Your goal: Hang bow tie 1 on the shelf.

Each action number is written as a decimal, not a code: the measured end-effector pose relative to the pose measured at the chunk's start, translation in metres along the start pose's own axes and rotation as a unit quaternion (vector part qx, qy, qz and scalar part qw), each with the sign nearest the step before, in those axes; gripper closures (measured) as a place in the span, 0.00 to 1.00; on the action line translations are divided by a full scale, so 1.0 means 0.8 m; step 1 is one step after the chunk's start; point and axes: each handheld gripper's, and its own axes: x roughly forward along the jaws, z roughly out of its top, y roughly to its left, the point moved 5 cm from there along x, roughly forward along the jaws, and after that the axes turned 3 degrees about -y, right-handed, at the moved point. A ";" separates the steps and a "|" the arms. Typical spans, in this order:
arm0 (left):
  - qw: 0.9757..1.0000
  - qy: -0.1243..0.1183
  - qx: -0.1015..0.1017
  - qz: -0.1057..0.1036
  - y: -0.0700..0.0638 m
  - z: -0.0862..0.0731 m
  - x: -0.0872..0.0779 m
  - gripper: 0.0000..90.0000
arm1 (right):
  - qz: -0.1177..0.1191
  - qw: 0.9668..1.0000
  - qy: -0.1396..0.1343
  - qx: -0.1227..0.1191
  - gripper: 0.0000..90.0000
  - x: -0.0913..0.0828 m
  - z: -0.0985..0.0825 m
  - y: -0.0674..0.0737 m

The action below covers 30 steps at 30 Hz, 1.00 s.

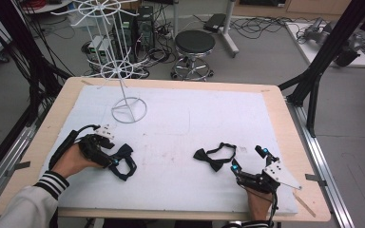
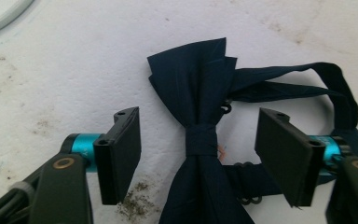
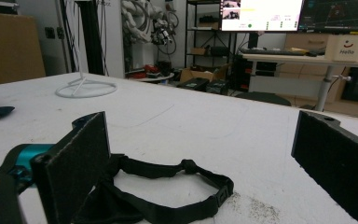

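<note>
My left gripper (image 2: 198,154), jaws spread, straddled the navy bow tie's (image 2: 200,98) knot; wings ran lengthwise between them.

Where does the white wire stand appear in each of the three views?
High view: white wire stand, upper left on the mat.
Left gripper view: an arc of its base ring, top left corner.
Right gripper view: its base ring, upper left.
Shared landmark: the white mat.
</note>
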 end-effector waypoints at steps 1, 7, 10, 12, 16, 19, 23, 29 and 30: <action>1.000 0.002 0.000 0.001 0.000 0.000 0.000 0.40 | 0.001 1.000 -0.001 -0.002 0.04 0.000 0.000 0.000; 1.000 0.015 0.003 -0.002 -0.002 0.000 0.002 0.49 | 0.000 1.000 0.000 0.001 0.04 0.000 0.000 0.000; 1.000 0.019 -0.010 0.006 -0.002 -0.001 0.003 0.51 | 0.001 1.000 -0.001 0.001 0.04 0.000 0.000 0.000; 1.000 0.018 -0.020 0.001 -0.003 -0.001 0.004 0.54 | 0.001 1.000 -0.001 0.001 0.04 0.000 0.000 0.000; 0.999 0.037 -0.015 -0.002 -0.004 -0.003 0.003 0.64 | 0.001 1.000 -0.001 0.002 0.04 0.000 0.000 0.000; 0.999 0.043 -0.015 0.004 -0.006 -0.003 0.005 0.69 | 0.001 1.000 -0.001 0.002 0.04 0.000 0.000 0.000; 0.999 0.047 -0.013 0.012 -0.007 -0.003 0.007 0.81 | 0.001 1.000 -0.002 0.003 0.04 0.000 0.000 0.000; 0.999 0.044 -0.024 0.022 -0.007 -0.002 0.006 0.82 | 0.002 1.000 -0.002 0.002 0.04 0.000 0.000 0.000; 0.999 0.042 -0.025 0.023 -0.007 -0.002 0.006 0.82 | 0.002 1.000 -0.002 0.002 0.04 0.000 0.000 0.000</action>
